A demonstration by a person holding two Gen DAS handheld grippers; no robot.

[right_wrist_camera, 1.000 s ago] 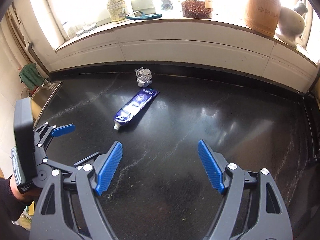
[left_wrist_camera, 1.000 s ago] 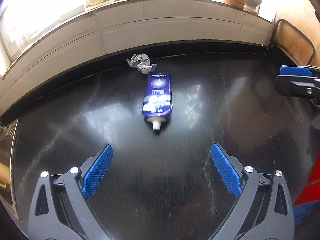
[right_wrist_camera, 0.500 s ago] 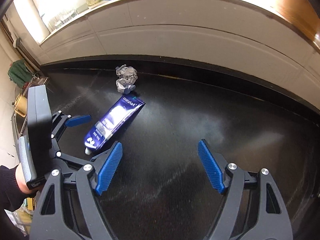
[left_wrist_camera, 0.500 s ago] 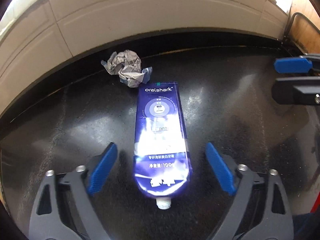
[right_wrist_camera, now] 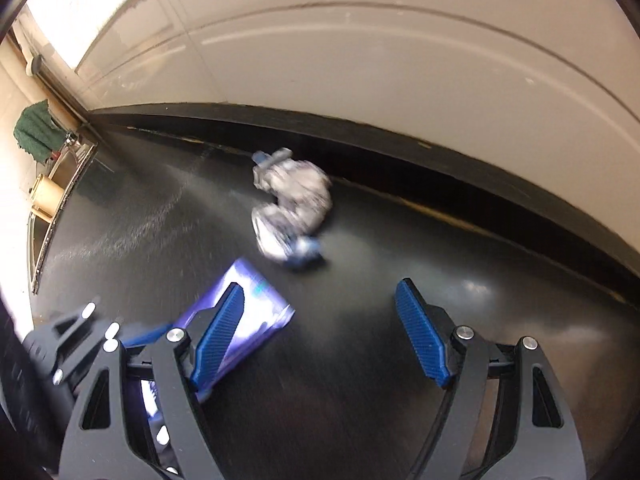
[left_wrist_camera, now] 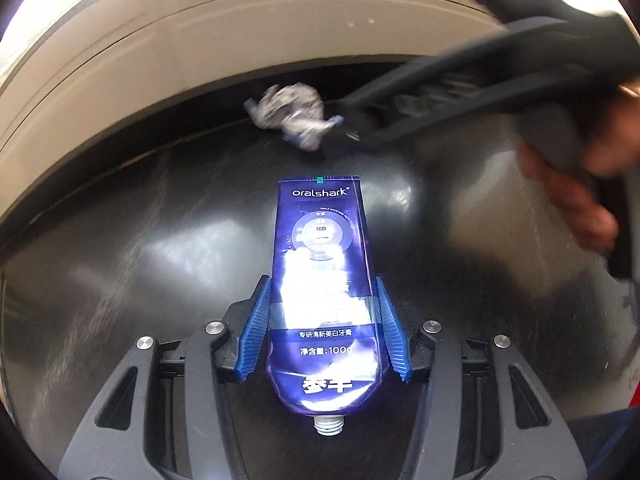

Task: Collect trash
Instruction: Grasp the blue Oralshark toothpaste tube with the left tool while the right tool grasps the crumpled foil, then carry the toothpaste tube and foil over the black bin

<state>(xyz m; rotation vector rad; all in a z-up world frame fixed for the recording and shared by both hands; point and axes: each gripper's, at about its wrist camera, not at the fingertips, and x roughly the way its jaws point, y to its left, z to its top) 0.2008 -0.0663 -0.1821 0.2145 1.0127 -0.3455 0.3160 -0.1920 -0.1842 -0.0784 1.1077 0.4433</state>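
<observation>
On the black tabletop (left_wrist_camera: pixel 120 280), the toothpaste tube (left_wrist_camera: pixel 324 280) is clamped, it seems, by the left hand-held gripper (left_wrist_camera: pixel 324 328); a slippery, uncapped tube could be dropped. The right hand-held gripper (right_wrist_camera: pixel 320 336) is spread apart near the crumpled wrapper (right_wrist_camera: pixel 292 204).

1. A home kitchen: a glossy black stone bench (right_wrist_camera: pixel 360 360) runs along a wall of pale tiles (right_wrist_camera: pixel 360 80).
2. At the bench's far left end a steel sink (right_wrist_camera: pixel 60 200) is set in, with a green cloth (right_wrist_camera: pixel 36 132) hanging above it.
3. Bright daylight falls from above the tiles.
4. Household litter lies on the bench: a toothpaste tube (left_wrist_camera: pixel 320 280) and a crumpled wrapper (right_wrist_camera: pixel 292 208).
</observation>
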